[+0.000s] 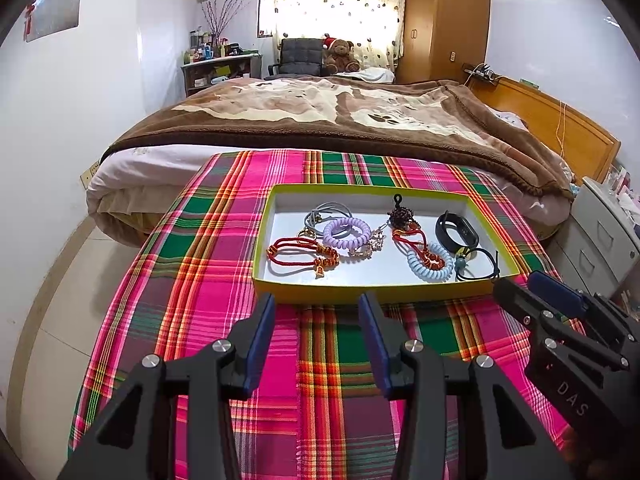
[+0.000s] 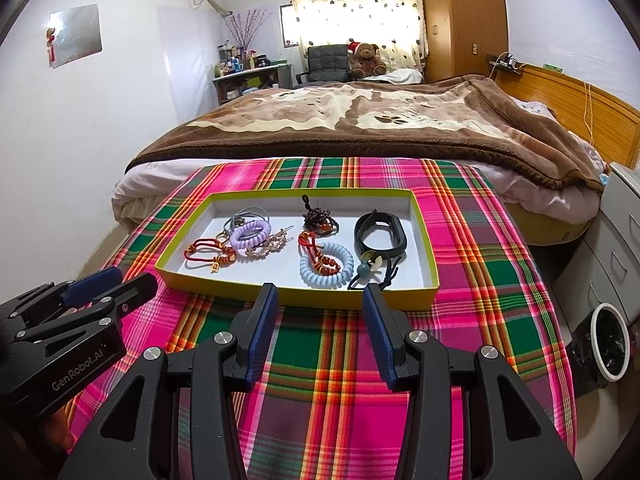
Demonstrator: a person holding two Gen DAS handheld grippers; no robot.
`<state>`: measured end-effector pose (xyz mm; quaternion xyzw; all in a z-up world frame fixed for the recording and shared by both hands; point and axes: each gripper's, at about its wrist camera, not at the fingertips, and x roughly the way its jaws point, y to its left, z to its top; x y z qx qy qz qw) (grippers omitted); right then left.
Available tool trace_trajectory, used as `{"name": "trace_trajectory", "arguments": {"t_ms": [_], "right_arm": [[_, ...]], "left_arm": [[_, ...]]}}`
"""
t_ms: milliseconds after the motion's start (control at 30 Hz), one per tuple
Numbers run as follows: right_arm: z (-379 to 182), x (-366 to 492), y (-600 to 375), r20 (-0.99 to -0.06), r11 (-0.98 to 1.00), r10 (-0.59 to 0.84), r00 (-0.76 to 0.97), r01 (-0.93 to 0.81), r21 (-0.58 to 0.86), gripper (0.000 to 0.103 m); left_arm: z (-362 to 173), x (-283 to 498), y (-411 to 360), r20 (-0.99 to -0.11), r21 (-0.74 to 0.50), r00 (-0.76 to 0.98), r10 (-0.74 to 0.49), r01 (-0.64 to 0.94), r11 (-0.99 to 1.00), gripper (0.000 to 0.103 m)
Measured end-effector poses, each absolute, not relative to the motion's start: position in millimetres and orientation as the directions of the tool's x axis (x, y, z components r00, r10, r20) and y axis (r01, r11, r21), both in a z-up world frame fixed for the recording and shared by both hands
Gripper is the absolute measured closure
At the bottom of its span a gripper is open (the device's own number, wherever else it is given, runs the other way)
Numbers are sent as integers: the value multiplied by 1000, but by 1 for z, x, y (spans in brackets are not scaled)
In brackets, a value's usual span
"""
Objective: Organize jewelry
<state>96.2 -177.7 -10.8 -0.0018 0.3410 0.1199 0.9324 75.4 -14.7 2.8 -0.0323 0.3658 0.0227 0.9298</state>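
Bare plaid cloth (image 1: 320, 360) is lying between and ahead of the left gripper (image 1: 316, 304)'s parted jaws — nothing blocking up to the tray's near wall (image 1: 372, 292). Same for the right gripper (image 2: 320, 294). Beyond that wall, bracelets (image 2: 326, 266) are crowding the floor — a white strip is staying free along the near edge.

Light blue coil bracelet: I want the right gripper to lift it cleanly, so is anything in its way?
Nothing stands between the open right gripper and the tray's near wall. But a red cord bracelet lies across the light blue coil bracelet, so it may drag along.
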Motion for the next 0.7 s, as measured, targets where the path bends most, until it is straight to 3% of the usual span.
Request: {"name": "trace_trajectory", "arguments": {"t_ms": [700], "right_arm": [[-11, 95, -176, -637, 971, 224, 738, -226, 80, 58]], "left_arm": [[3, 76, -16, -684, -42, 729, 21, -68, 997, 58]]}}
